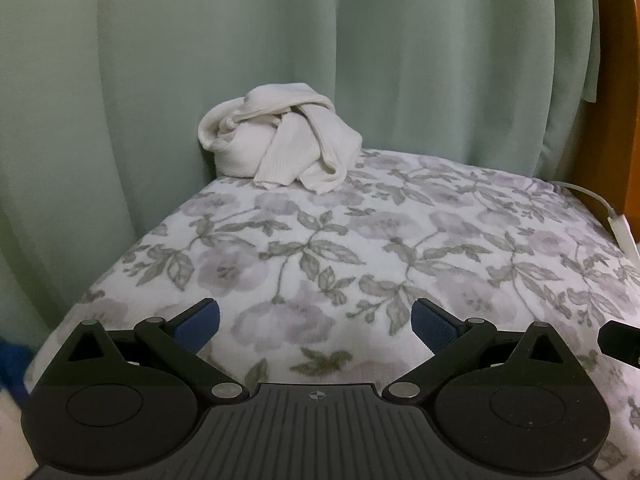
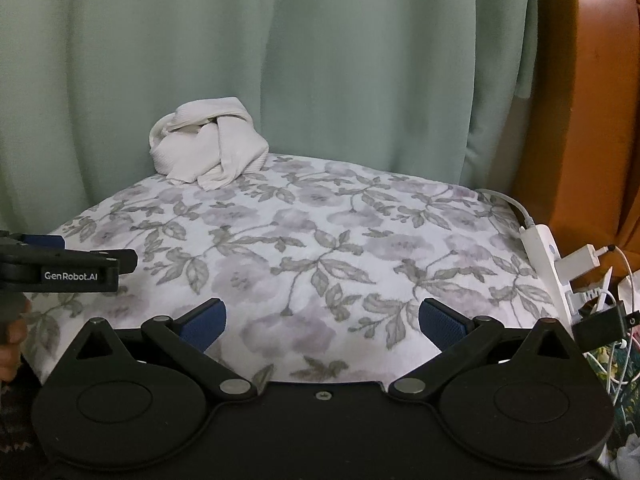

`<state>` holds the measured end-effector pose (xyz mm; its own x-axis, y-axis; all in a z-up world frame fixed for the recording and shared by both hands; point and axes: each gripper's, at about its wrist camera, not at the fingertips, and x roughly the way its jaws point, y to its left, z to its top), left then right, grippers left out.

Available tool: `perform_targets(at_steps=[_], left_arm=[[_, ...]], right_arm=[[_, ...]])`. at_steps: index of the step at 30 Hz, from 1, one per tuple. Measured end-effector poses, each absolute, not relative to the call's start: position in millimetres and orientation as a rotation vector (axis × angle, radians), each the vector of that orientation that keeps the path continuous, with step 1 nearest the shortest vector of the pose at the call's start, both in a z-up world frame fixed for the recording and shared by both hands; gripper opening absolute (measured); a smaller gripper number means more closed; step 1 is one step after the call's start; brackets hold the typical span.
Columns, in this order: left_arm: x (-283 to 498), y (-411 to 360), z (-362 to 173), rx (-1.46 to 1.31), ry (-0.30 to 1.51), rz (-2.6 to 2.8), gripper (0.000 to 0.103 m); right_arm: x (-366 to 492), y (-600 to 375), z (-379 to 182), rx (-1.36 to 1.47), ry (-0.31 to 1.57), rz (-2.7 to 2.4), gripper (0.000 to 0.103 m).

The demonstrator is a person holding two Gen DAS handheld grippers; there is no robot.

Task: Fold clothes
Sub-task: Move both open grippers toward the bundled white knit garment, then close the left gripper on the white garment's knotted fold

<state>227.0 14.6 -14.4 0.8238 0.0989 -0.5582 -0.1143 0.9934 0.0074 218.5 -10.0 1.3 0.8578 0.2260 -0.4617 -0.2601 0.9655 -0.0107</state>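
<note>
One floral blanket (image 1: 360, 240); green curtain (image 1: 240, 40) behind.

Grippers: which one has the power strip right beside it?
The right gripper. The white power strip lies just off its right finger; the left gripper has only floral blanket around it.

Garment (image 1: 280, 142) sits on bed (image 1: 360, 240) at far left corner, against curtain (image 1: 240, 40); power strip (image 2: 548, 256) along bed's right edge.

White ribbed garment (image 1: 278, 140) (image 2: 208, 142), crumpled in knotted heap, unfolded. Lies well ahead of both jaw pairs, left of centre, nothing gripping it.
</note>
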Motion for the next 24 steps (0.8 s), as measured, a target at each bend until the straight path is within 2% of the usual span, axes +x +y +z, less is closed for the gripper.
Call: perform_targets(at_steps=[24], left_arm=[[317.1,24.4,-16.8,0.018,0.572,0.171,0.103]], right_arm=[[279.7,3.1,-4.8,-0.103,0.493,0.255,0.102]])
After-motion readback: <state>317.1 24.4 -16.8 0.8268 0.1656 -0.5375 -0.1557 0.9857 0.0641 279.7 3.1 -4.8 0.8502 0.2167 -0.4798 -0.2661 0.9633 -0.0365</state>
